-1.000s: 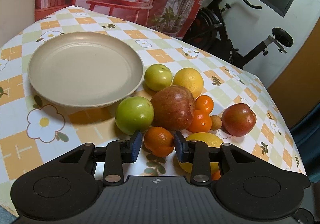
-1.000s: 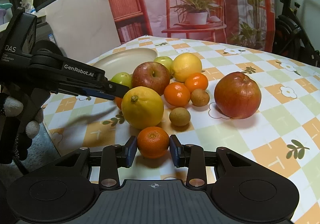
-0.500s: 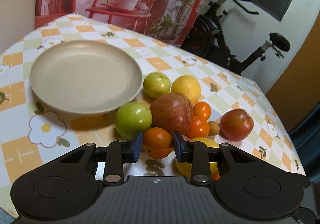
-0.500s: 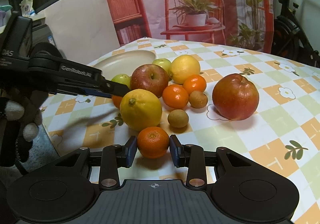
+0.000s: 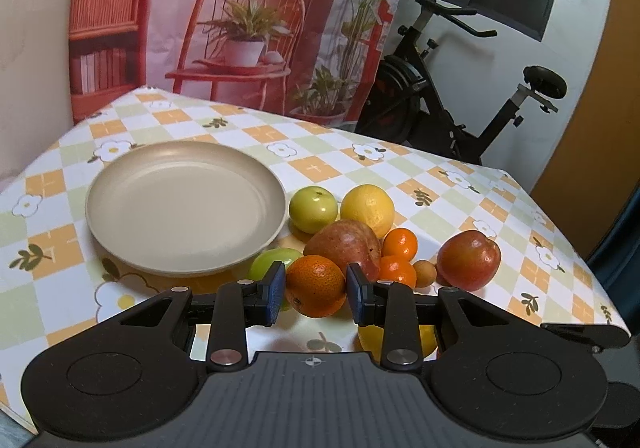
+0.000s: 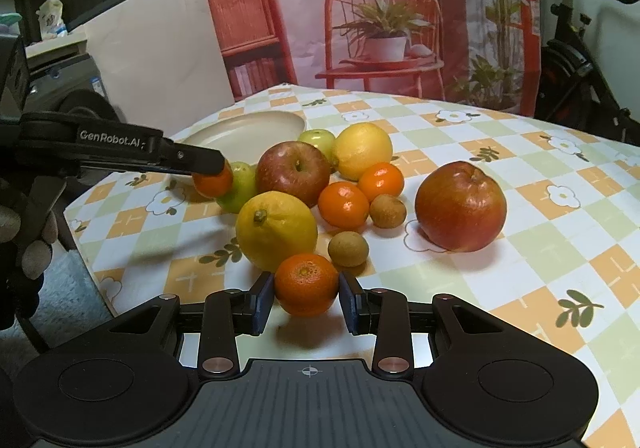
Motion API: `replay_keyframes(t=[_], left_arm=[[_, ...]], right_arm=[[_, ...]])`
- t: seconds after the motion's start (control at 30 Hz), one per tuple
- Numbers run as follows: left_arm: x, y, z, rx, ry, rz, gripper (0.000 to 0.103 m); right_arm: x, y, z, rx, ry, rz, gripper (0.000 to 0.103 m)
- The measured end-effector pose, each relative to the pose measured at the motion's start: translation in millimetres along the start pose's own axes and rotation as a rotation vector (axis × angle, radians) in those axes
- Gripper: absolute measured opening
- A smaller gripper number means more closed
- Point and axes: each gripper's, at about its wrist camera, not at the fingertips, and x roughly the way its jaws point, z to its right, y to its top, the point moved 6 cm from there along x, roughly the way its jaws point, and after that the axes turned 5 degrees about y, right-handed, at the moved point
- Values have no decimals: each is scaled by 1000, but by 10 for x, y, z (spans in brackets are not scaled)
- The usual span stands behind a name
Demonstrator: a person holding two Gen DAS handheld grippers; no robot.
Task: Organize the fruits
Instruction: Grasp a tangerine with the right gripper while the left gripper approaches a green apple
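Note:
My left gripper (image 5: 316, 290) is shut on an orange mandarin (image 5: 316, 286) and holds it above the table, just right of the beige plate (image 5: 120, 232). It also shows in the right wrist view (image 6: 212, 177). My right gripper (image 6: 306, 302) is shut on another mandarin (image 6: 306, 284) at the table's near edge. The fruit pile holds two red apples (image 6: 460, 205), two lemons (image 6: 276, 230), green apples (image 5: 314, 207), two more mandarins (image 6: 344, 204) and two small brown fruits (image 6: 348, 248).
The table wears a checked flower cloth (image 6: 540, 280). An exercise bike (image 5: 460, 103) stands behind its far edge, beside a printed backdrop (image 5: 248, 27). The table edge (image 6: 84, 248) drops off at the left in the right wrist view.
My left gripper has lifted its mandarin off the table and risen. My right gripper has stayed closed around its mandarin with little movement.

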Motion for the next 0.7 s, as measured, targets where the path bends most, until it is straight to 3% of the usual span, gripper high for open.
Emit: replay_keyframes(t=[0.27, 0.47, 0.57, 0.7], left_arm=[[-78, 15, 22, 50, 15, 38, 35], [-173, 212, -106, 87, 55, 94, 35], [-233, 388, -257, 90, 78, 127, 21], [-272, 593, -475, 67, 100, 141, 21]], right_arm=[[-50, 63, 44, 4, -29, 28, 32], [-122, 216, 85, -19, -58, 62, 32], [-130, 352, 86, -34, -54, 77, 32], [-72, 587, 37, -74, -41, 92, 32]])
